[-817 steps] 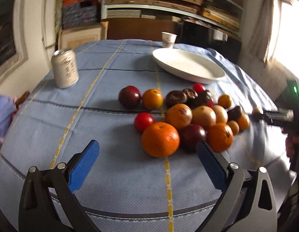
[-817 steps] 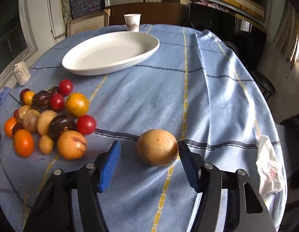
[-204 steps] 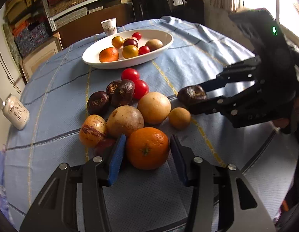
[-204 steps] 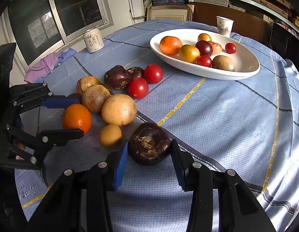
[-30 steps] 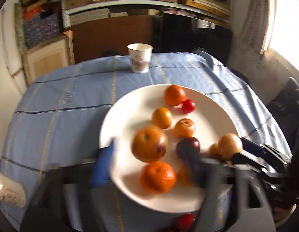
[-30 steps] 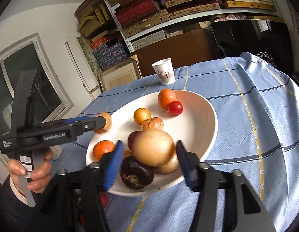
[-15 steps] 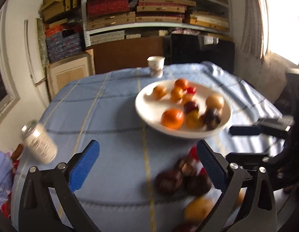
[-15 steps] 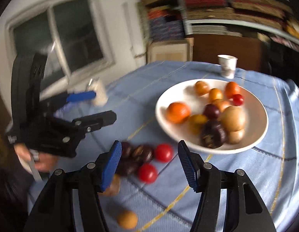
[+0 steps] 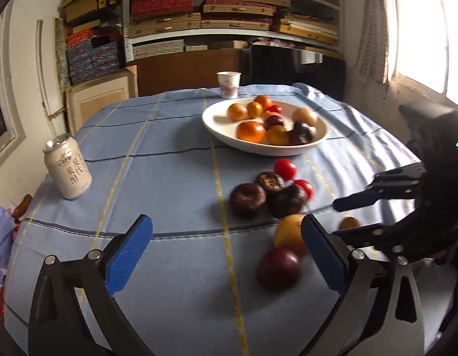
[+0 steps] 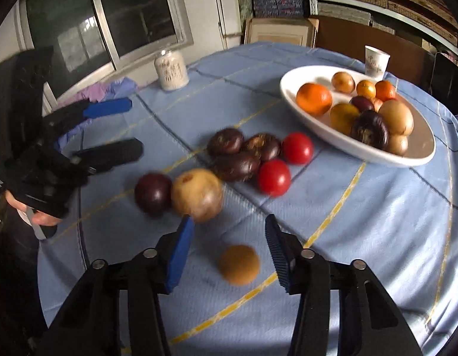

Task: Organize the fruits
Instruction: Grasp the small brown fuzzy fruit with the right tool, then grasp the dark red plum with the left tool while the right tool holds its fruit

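Note:
A white plate [image 9: 264,147] [image 10: 347,146] at the back holds several fruits. On the blue cloth lie loose fruits: two red tomatoes [image 10: 273,178], three dark wrinkled fruits [image 9: 247,200], a tan fruit [image 10: 197,194] and a dark plum [image 9: 278,268] [image 10: 153,190]. My left gripper [image 9: 226,255] [image 10: 134,126] is open wide and empty, with the plum just inside its right pad. My right gripper [image 10: 229,252] [image 9: 338,219] is closing. A small brown fruit [image 10: 239,264] [image 9: 349,224] sits between its pads, which do not touch it.
A drink can [image 9: 67,167] [image 10: 171,71] stands at the table's left side. A paper cup [image 9: 228,84] [image 10: 375,60] is behind the plate. Purple cloth [image 10: 110,89] lies by the window. A hand holds the left gripper's handle.
Both grippers have pulled back from the plate to the loose fruits. The tan fruit that the right gripper held now lies in the plate. The right jaws have narrowed around the small brown fruit.

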`<action>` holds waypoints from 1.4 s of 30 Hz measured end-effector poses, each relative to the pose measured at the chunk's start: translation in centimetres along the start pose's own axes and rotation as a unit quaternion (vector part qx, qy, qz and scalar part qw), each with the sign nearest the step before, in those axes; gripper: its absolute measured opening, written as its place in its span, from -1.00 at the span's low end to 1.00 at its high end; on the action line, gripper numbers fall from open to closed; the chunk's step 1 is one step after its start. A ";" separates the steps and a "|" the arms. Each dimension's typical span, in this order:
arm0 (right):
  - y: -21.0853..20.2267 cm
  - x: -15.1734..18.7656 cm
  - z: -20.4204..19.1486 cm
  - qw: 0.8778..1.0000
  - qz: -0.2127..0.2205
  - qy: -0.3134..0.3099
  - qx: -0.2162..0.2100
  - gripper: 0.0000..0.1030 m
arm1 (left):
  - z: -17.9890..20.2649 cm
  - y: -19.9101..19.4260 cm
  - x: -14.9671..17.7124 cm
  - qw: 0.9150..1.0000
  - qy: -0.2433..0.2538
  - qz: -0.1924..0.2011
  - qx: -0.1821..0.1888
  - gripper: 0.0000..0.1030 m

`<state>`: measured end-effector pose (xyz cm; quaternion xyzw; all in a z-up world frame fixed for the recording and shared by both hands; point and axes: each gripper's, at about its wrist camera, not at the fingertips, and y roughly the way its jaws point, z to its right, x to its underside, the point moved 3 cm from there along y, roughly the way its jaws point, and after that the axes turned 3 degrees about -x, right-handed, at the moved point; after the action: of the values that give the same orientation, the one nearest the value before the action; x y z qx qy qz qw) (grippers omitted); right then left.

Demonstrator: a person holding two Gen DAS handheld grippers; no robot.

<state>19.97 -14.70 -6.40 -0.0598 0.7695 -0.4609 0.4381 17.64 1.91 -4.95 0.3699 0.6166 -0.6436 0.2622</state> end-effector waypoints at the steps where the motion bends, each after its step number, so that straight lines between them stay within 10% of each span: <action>1: 0.2 0.3 0.1 1.000 -0.006 -0.003 0.006 -0.08 | 0.0 -0.1 0.1 1.000 -0.003 0.000 0.010 0.91; 21: 0.7 1.0 0.7 0.999 -0.021 0.004 0.027 -0.34 | 2.8 2.0 1.4 0.995 0.053 -0.071 0.052 0.90; 42: -0.1 1.0 2.0 0.999 -0.003 0.040 -0.006 -0.48 | 3.0 3.6 2.4 0.987 0.049 -0.125 0.094 0.07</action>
<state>20.84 -16.56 -7.34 -0.0457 0.7888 -0.4599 0.4052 18.59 -1.17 -9.10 0.3443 0.6070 -0.7072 0.1135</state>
